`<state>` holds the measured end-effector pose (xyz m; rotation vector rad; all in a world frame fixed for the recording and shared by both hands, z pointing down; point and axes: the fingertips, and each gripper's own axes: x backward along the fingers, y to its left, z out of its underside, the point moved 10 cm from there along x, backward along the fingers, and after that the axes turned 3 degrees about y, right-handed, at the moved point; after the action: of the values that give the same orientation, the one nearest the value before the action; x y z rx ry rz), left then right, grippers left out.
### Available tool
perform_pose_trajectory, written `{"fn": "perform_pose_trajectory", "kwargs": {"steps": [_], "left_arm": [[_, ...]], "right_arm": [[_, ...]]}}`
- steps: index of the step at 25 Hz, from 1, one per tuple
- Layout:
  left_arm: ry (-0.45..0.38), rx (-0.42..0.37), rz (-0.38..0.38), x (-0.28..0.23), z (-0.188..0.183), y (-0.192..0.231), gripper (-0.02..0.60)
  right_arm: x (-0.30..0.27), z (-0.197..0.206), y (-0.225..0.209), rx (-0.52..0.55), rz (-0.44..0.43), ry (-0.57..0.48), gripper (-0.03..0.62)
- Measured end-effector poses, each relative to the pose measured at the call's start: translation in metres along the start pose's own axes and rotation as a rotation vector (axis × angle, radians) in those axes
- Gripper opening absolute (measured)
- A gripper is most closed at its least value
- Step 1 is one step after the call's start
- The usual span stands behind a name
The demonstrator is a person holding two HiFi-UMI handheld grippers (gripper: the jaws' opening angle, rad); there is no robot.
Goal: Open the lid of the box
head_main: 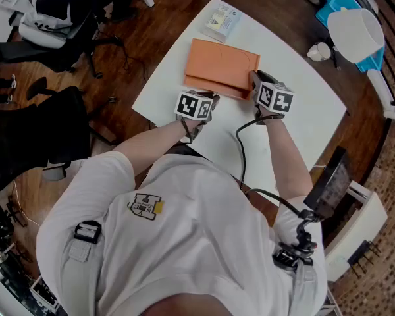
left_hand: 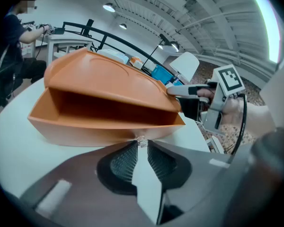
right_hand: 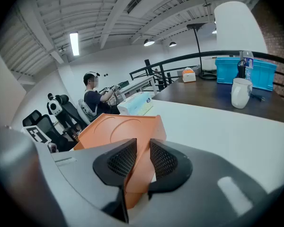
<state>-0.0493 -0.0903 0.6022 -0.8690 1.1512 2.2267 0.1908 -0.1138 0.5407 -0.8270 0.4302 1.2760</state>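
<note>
An orange box point(head_main: 220, 68) lies on the white table point(head_main: 296, 120). Its lid point(left_hand: 104, 77) is raised at the front, leaving a gap above the base point(left_hand: 99, 126). My right gripper point(head_main: 253, 79) is shut on the lid's front right corner point(right_hand: 118, 129), and the orange edge runs between its pads point(right_hand: 143, 157). My left gripper point(head_main: 210, 96) is at the box's front left. Its jaws point(left_hand: 141, 143) are shut, and their tips touch the base's front wall. In the left gripper view the right gripper point(left_hand: 180, 90) shows at the lid's corner.
A tissue packet point(head_main: 220, 22) lies behind the box. A white mug point(right_hand: 240, 92) and a blue bin point(right_hand: 246, 70) stand on the dark table at the right. Office chairs point(head_main: 46, 130) stand left of the table. A cable point(head_main: 240, 150) trails from my right gripper.
</note>
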Motion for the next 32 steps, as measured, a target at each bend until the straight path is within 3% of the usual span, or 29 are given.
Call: {"fn": "perform_pose_trajectory", "kwargs": {"steps": [5,7,8,17,23,28,32], "left_arm": [[0.001,0.029,0.010,0.014,0.035,-0.014,0.062],[0.002,0.040,0.008,0.017,0.039,-0.016,0.054],[0.002,0.039,0.004,0.018,0.041,-0.017,0.010],[-0.036,-0.006,-0.084,0.015,0.037,-0.019,0.000],[-0.032,0.026,-0.138,0.016,0.035,-0.022,0.037],[-0.006,0.024,-0.086,0.015,0.039,-0.024,0.063],[-0.036,0.028,-0.102,0.007,0.027,-0.025,0.068]], "right_arm": [[0.008,0.008,-0.004,-0.007,0.011,0.013,0.084],[0.009,0.009,-0.004,-0.012,0.014,0.012,0.083],[0.009,0.009,-0.004,-0.018,0.016,0.010,0.083],[0.008,0.009,-0.002,-0.023,0.016,0.003,0.081],[0.008,0.009,-0.004,-0.029,0.008,0.001,0.083],[0.008,0.010,-0.003,-0.031,-0.002,0.002,0.084],[0.008,0.010,-0.003,-0.024,-0.008,0.001,0.084]]}}
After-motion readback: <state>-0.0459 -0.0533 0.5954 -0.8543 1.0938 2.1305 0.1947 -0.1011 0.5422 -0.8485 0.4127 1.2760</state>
